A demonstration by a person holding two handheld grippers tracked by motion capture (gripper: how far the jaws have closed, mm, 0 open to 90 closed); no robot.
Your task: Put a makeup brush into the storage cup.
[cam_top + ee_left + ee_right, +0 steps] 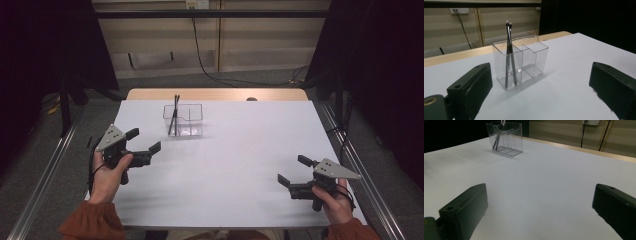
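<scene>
Brushes in clear organizer; their tips are cut off in the right gripper view.

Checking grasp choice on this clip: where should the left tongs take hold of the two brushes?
Grip the brushes on the bare handles just above the clear organizer rim, coming from above. They lean upright in its left compartment, walled lower down. The left tongs are open and nearest.

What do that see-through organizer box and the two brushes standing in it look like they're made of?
Organizer box: likely clear, glossy acrylic or a similar hard plastic. You can see the table through its walls, and its edges catch the light.

Brushes: thin black handles with a slight sheen, plastic or lacquered wood, hard to tell which. Their pale tips look like soft bristles.
</scene>
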